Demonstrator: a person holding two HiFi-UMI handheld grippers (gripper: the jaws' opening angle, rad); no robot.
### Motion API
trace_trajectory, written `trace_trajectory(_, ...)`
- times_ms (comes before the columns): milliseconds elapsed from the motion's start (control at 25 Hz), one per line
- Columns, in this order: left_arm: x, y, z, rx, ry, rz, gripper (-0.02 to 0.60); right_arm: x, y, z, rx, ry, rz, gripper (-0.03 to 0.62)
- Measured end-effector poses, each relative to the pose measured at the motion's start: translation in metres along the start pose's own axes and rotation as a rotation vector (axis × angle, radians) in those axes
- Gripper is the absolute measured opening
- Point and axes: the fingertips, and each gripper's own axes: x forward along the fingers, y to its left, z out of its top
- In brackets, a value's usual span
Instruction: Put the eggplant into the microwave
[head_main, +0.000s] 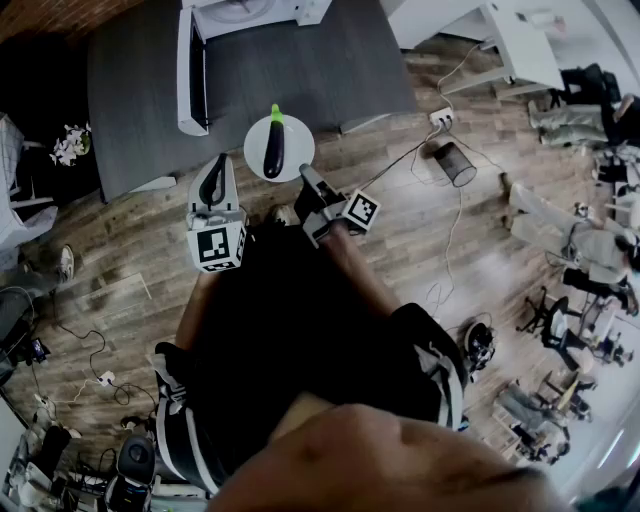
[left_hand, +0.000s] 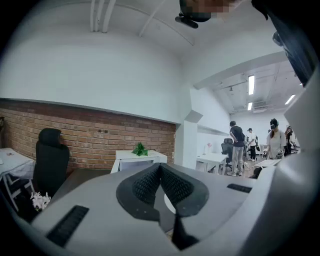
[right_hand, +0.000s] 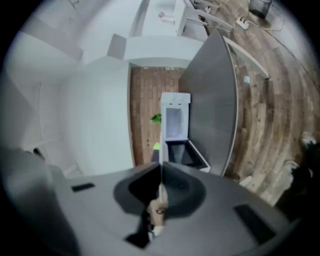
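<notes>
The carrying step looks to be in hand. The eggplant (head_main: 273, 150) lies on a white plate (head_main: 254, 152). The right gripper (head_main: 304, 178) is clamped on the plate's rim at 4 o'clock, holding it by the near edge of the gray table (head_main: 130, 90). The left gripper (head_main: 217, 166) hangs at the plate's 8 o'clock, jaws together on nothing. The microwave (head_main: 192, 70) stands open at 11 o'clock. Next, the plate probably needs a level push toward that opening.

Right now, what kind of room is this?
Probably an open office or lab workroom: white desks with people standing by them, an office chair, and cables trailing over the wood floor.
</notes>
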Motion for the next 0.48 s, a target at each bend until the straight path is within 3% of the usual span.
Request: trace_trajectory(480, -0.0009, -0.0041, 0.0012, -0.016, -0.007, -0.004, 0.035, 0.0012, 0.0022, 0.0006, 0.005, 0.006, 0.024, 0.036)
